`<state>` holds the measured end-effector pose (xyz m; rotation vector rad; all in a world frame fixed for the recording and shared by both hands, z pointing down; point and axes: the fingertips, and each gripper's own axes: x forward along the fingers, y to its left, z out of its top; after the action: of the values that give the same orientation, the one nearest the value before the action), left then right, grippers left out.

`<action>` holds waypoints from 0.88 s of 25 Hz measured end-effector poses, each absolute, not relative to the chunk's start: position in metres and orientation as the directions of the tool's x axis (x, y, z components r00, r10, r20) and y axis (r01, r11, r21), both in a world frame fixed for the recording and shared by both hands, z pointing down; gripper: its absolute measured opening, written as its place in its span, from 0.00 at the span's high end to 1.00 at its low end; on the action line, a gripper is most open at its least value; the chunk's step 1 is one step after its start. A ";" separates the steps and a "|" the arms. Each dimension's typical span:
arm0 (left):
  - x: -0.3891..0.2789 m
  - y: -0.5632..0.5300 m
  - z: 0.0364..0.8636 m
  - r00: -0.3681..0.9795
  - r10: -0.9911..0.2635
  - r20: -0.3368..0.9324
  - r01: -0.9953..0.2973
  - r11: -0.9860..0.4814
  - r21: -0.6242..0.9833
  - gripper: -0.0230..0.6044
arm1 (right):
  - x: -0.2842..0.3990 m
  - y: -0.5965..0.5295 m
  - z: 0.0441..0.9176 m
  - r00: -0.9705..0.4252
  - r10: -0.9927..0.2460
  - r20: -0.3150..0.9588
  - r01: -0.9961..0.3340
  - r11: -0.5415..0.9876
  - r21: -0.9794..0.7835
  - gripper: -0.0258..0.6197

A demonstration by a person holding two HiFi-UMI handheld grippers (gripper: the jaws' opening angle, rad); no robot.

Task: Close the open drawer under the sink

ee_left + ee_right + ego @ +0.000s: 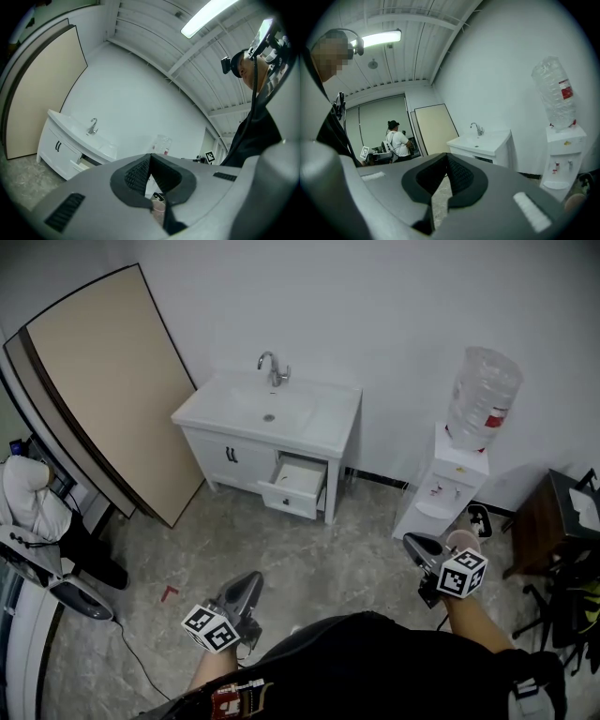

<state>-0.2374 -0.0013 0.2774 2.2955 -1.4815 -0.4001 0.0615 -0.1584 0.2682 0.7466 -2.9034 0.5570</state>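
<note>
Left gripper (252,577) grey; drawer (293,486) boxy, white

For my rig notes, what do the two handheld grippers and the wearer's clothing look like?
Both the left gripper and right gripper are grey with black ribbed pads. Each carries a cube of black-and-white square markers. The person wears a black top.

No writing can be read; the red label (496,416) on the water bottle (479,390) is too small.
</note>
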 end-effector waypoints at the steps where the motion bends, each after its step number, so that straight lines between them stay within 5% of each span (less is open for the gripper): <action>1: -0.240 -0.004 0.280 0.400 -0.916 -0.031 -0.807 -0.368 0.462 0.96 | 0.059 -0.164 0.269 -0.877 -0.446 0.178 -0.480 0.815 -0.324 0.96; 22: -0.175 -0.196 0.263 0.212 -0.977 -0.027 -0.877 -0.203 0.436 0.96 | 0.076 -0.413 0.267 -0.961 -0.246 0.122 -0.274 0.901 -0.337 0.96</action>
<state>-0.1746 -0.1958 0.2631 2.1663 -1.7348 -0.4293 0.0755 -0.4131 0.2665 0.4093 -2.9877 0.5459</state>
